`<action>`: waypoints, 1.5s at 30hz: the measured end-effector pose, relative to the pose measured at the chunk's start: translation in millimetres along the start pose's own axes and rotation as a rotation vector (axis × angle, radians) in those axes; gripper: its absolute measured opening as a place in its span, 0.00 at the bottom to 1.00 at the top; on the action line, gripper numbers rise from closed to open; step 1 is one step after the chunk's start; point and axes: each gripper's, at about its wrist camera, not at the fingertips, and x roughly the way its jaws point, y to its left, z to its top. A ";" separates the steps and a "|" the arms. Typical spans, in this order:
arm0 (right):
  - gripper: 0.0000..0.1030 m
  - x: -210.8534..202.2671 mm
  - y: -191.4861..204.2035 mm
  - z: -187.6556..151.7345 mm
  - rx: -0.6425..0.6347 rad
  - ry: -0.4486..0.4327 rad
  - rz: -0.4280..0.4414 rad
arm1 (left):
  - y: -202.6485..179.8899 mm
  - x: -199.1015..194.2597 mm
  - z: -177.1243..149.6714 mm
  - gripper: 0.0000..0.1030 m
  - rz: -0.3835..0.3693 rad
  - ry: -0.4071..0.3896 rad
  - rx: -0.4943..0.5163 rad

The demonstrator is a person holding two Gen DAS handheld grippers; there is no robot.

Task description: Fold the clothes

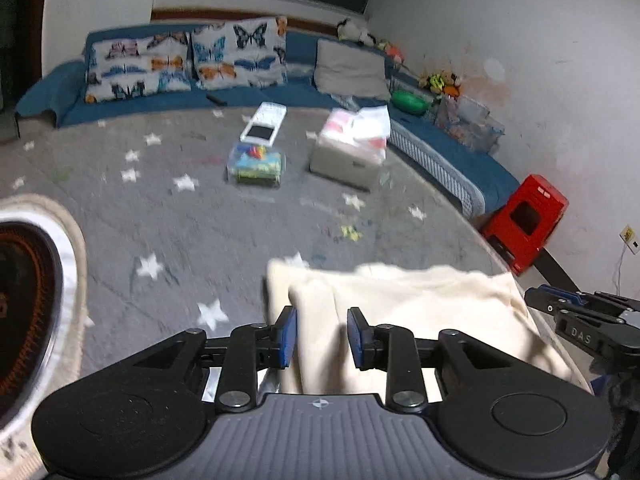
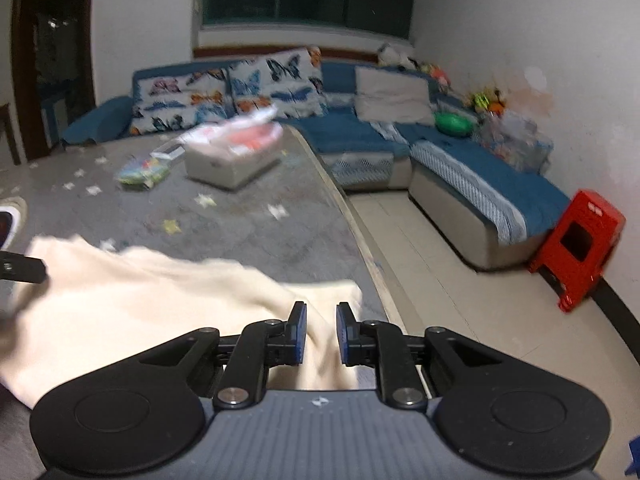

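A cream garment (image 1: 404,320) lies on a grey star-patterned worktop (image 1: 180,220), a bunched fold of it running between the blue-padded fingers (image 1: 289,336) of the left gripper (image 1: 322,336), which stand narrowly apart around it. The right gripper (image 2: 321,334) straddles the cloth's opposite corner the same way; whether either pinches is unclear. "DAS" is readable on the right gripper's arm. Beyond the fingers: a blue sofa (image 2: 360,132), butterfly cushions (image 1: 188,60), a red stool (image 2: 580,248).
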 end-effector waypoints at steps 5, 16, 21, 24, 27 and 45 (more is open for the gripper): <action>0.15 13.5 22.3 9.3 -0.001 0.014 0.096 | -6.0 -0.3 7.3 0.27 -0.019 -0.022 0.025; 0.22 39.0 29.5 -0.4 0.019 0.061 0.105 | 0.2 39.1 -0.1 0.27 0.010 0.053 0.037; 0.37 27.7 37.0 0.7 -0.002 0.039 0.121 | -8.4 30.7 1.9 0.28 -0.002 0.020 0.065; 0.37 26.0 43.9 -1.5 -0.010 0.041 0.135 | -15.3 32.9 2.4 0.29 -0.004 0.015 0.088; 0.39 30.6 45.7 -3.7 0.000 0.047 0.136 | -19.1 41.5 1.8 0.29 0.008 0.030 0.104; 0.61 -7.1 62.2 -20.8 -0.006 0.045 0.147 | -21.5 16.8 -18.4 0.53 0.011 0.019 0.124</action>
